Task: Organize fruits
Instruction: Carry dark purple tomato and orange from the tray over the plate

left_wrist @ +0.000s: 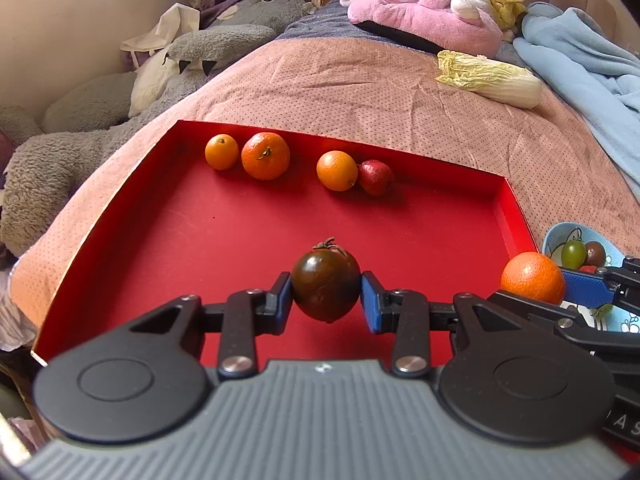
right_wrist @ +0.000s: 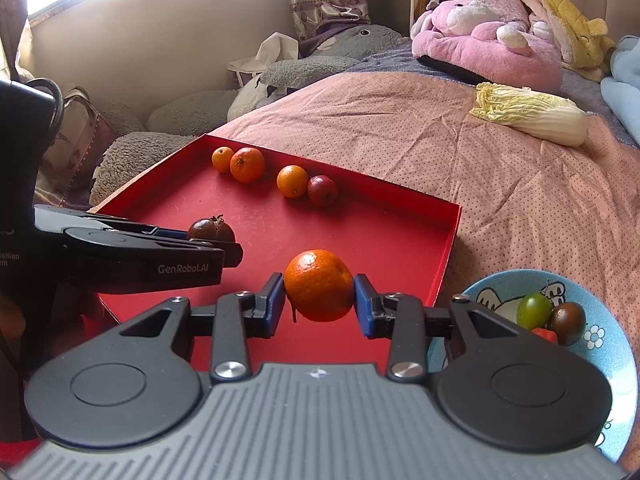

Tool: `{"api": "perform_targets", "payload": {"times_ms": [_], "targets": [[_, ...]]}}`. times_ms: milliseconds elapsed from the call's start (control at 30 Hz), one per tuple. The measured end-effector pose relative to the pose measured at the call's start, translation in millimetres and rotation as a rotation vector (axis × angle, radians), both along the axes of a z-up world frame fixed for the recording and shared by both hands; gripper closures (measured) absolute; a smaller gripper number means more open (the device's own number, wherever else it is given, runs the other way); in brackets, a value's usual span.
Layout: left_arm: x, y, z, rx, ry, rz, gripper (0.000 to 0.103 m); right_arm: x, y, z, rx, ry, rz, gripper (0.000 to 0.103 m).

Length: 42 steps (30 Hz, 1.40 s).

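On the bed: a pink dotted bedspread (left_wrist: 360,80) carries a red tray (left_wrist: 224,240) — shallow, low-walled, open on top.
Left gripper (left_wrist: 326,294): its two blue pads are pressed against the sides of a dark tomato (left_wrist: 325,280), which hangs clear above the near middle of the tray floor, green stem pointing up.
Right gripper (right_wrist: 320,300): clamped on a mandarin (right_wrist: 319,285), one pad on each side, held over the tray's near right corner.
Both tools: side by side, the left one showing at the left edge of the right wrist view with the dark tomato at its tip.
Far row in tray: four fruits along the far wall — a small orange (left_wrist: 221,152), touching or just beside a bigger tangerine (left_wrist: 265,156), then a gap, then another orange (left_wrist: 337,171) with a red fruit (left_wrist: 375,177) against its right side.
Blue bowl (right_wrist: 608,360): just right of the tray's near right corner, on the bedspread; it holds a green tomato (right_wrist: 533,311), a second dark one (right_wrist: 571,322) and a bit of something red, partly hidden.
Napa cabbage (left_wrist: 490,79): lying on its side on the bedspread, far right, well apart from the tray.
Far end of bed: a pink plush toy (left_wrist: 424,12) and a light blue blanket (left_wrist: 580,60).
Left of bed: a grey plush toy (left_wrist: 120,120).
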<state>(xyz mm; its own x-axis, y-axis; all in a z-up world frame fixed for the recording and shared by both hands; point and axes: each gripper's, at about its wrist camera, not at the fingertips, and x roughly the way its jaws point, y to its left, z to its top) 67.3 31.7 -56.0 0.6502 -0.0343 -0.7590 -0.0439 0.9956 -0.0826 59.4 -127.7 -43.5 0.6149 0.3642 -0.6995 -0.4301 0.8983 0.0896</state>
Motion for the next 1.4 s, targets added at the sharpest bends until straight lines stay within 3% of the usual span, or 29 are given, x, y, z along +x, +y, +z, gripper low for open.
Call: {"api": "perform_targets", "payload": {"times_ms": [600, 933, 1400], "targets": [[-7, -39, 12, 0.042, -0.026, -0.079, 0.063, -32, -78, 15, 0.031, -0.048, -0.152, 0.060], [-10, -74, 18, 0.040, -0.042, -0.153, 0.063, -47, -133, 2, 0.023, -0.037, -0.281, 0.060], [-15, -121, 23, 0.016, -0.054, -0.271, 0.063, -41, -174, -27, -0.014, 0.011, -0.391, 0.060]]}}
